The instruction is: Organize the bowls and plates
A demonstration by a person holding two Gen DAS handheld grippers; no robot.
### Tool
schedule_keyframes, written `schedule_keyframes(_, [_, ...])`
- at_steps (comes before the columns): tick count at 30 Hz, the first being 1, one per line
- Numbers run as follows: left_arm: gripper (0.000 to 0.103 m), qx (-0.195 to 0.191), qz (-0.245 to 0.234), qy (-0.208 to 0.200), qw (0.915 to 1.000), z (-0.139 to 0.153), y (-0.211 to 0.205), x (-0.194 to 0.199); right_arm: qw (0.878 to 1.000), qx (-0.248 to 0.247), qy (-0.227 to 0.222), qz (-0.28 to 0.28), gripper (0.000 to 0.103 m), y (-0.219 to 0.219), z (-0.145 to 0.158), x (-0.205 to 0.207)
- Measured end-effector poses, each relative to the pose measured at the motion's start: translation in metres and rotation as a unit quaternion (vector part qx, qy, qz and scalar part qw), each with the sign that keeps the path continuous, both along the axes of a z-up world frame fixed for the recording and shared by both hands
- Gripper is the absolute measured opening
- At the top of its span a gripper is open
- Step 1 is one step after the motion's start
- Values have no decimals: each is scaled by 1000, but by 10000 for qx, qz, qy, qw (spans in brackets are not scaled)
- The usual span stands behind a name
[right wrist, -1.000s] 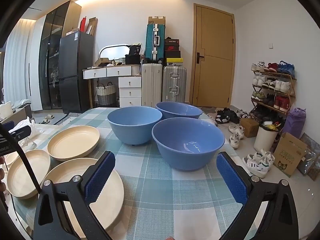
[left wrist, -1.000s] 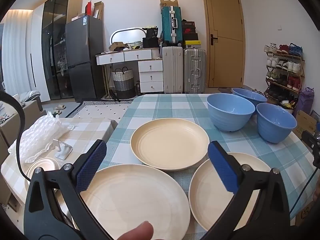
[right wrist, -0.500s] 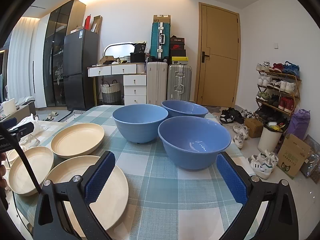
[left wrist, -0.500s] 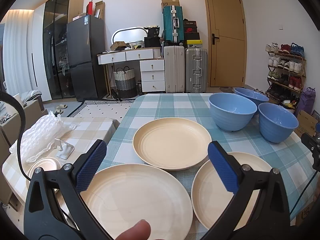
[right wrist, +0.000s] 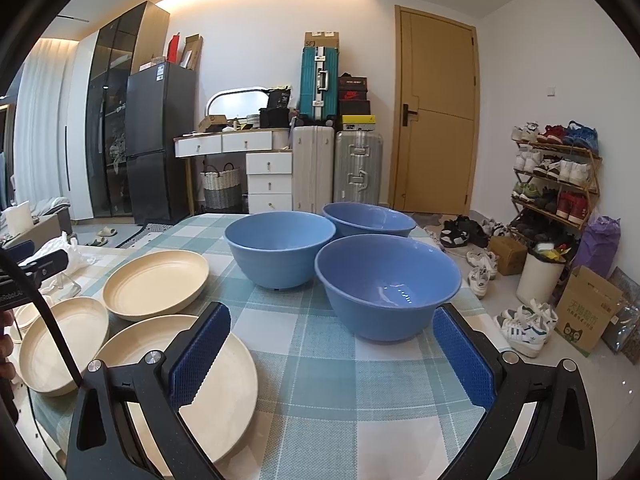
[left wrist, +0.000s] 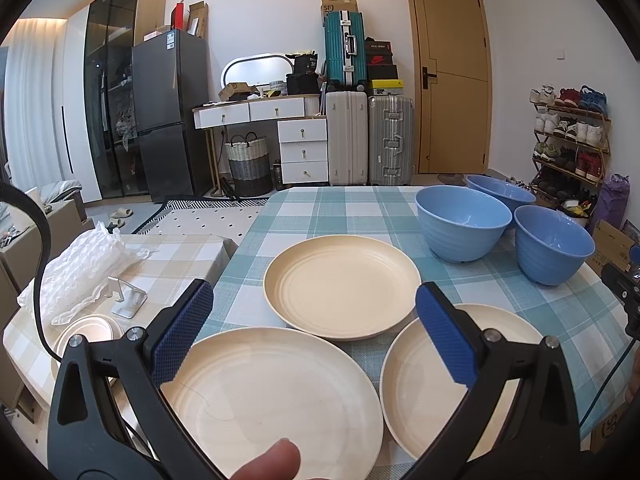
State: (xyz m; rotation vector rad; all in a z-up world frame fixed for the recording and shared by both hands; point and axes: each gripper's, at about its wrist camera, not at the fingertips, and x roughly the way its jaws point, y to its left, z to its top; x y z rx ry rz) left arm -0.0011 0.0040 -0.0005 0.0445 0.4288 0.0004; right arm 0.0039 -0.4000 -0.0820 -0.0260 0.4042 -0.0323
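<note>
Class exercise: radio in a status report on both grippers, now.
Left gripper open, empty. Right gripper open, empty. Three plates, three bowls unstacked. Nothing in the way.

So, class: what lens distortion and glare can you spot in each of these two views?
Left wrist view: the fisheye bows the door and darkens the corners; the open left tool looms large. Right wrist view: the same bowing, ceiling light glare, small highlights inside the nearest blue bowl; the open right tool looms large.

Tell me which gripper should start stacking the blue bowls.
Right. The right gripper is open and faces the nearest blue bowl head-on, the other two bowls just behind it. The left gripper, also open, hangs over the cream plates, with the bowls off to its side.
</note>
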Motion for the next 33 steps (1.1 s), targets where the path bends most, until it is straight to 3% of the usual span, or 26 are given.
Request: schedule_keyframes(33, [101,-7,-8,7,10000,0,5,2,9997,147,211,19,103,-4,-7,6])
